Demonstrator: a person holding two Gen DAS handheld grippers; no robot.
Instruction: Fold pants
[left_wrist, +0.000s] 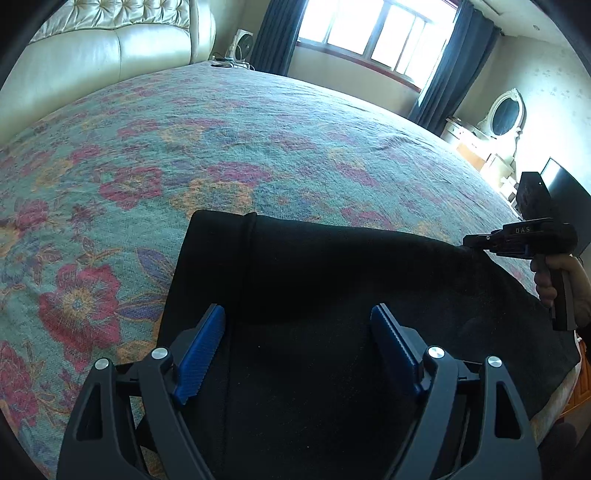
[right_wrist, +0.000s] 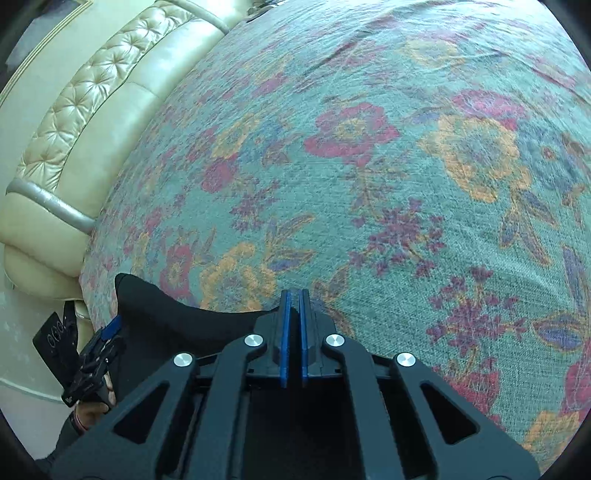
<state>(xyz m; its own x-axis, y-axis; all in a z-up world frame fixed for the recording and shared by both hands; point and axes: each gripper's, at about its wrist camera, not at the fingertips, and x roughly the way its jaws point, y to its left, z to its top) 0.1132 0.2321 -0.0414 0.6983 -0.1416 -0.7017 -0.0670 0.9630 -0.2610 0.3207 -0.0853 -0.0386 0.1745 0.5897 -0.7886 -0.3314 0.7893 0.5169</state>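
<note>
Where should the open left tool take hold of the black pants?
Grip the near left corner of the pants, coming in from the left across the bedspread. That edge lies flat and free, and the right tool already pinches the far right edge.

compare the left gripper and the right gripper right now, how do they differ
The left gripper has its jaws spread wide, with nothing between the blue pads; the right gripper has its jaws pressed together on an edge of the black pants. The left gripper hovers over the middle of the pants, while the right gripper pinches their edge and lifts it into a peak. Both are black with blue ribbed pads and work over the floral bedspread.
</note>
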